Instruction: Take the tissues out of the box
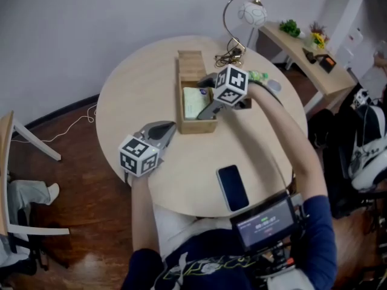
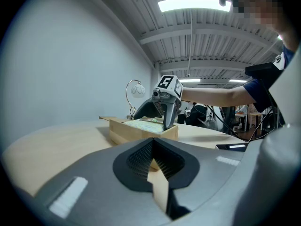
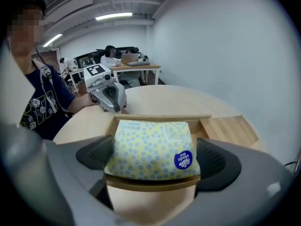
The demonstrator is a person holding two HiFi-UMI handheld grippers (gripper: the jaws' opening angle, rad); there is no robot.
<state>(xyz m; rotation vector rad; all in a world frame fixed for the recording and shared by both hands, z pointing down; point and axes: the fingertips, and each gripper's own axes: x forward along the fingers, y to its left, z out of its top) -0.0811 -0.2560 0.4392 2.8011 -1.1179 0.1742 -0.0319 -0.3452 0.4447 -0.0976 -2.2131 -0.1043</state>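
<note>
Right tool hangs over tissue pack in wooden box.

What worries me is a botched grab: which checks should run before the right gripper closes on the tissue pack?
1. Fingers of the right gripper spread wide: ok.
2. Tissue pack centred between them: ok.
3. Pack uncovered in the open wooden box: ok.
4. Fingers clear of the box walls: cannot tell.
5. Box steadied: not ok; the left gripper sits short of it on the table and holds nothing.
</note>
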